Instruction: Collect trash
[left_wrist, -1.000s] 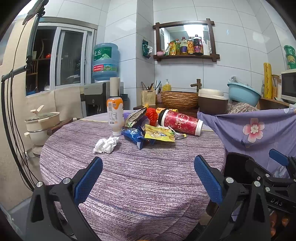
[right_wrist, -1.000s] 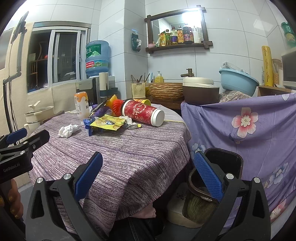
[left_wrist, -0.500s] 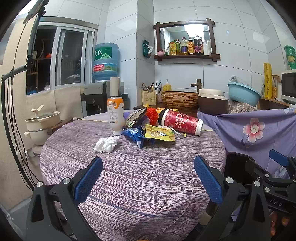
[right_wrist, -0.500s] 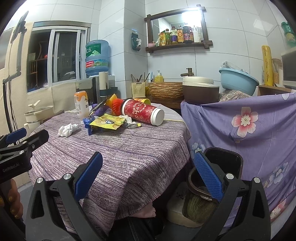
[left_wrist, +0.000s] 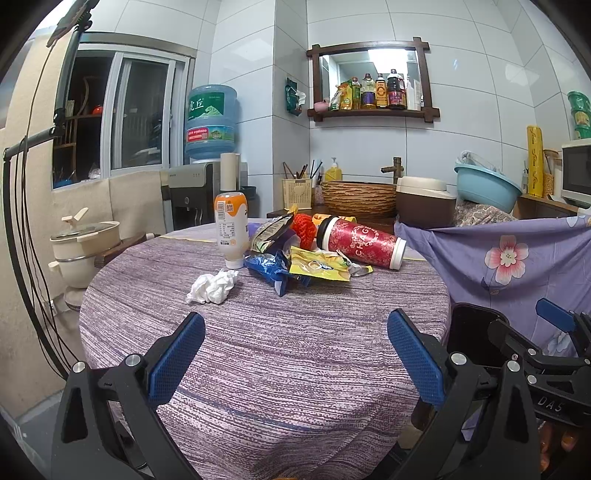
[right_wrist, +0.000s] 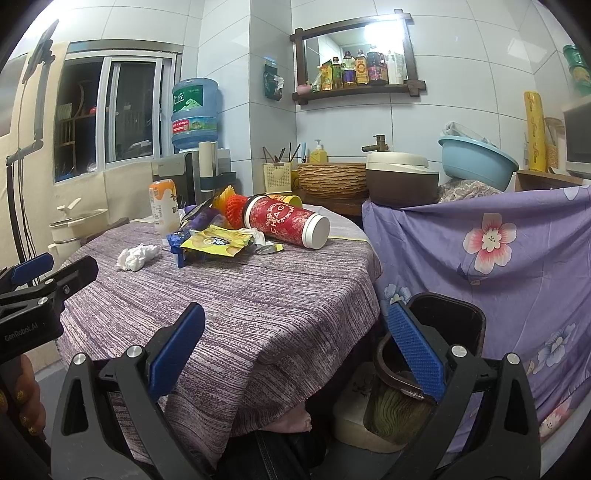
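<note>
Change since a second ago: almost nothing; both views match, grippers barely shifted
Left gripper (left_wrist: 295, 354): jaws spread wide, holding nothing, low over the near table (left_wrist: 280, 369) edge
Right gripper (right_wrist: 295, 354): equally wide, nothing held, hanging off the table's right side above the bin (right_wrist: 469, 321)
Trash: crumpled tissue (left_wrist: 213, 286), blue wrapper (left_wrist: 267, 267), yellow wrapper (left_wrist: 319, 265) and red cup (left_wrist: 360, 242) lying on its side, clustered at the far side
Risk: the cup could roll if nudged; pinching the cloth instead of flat wrappers; knocking the upright bottle (left_wrist: 231, 225)
Containers: dark bin beside the table, contents unclear; cup looks capped
</note>
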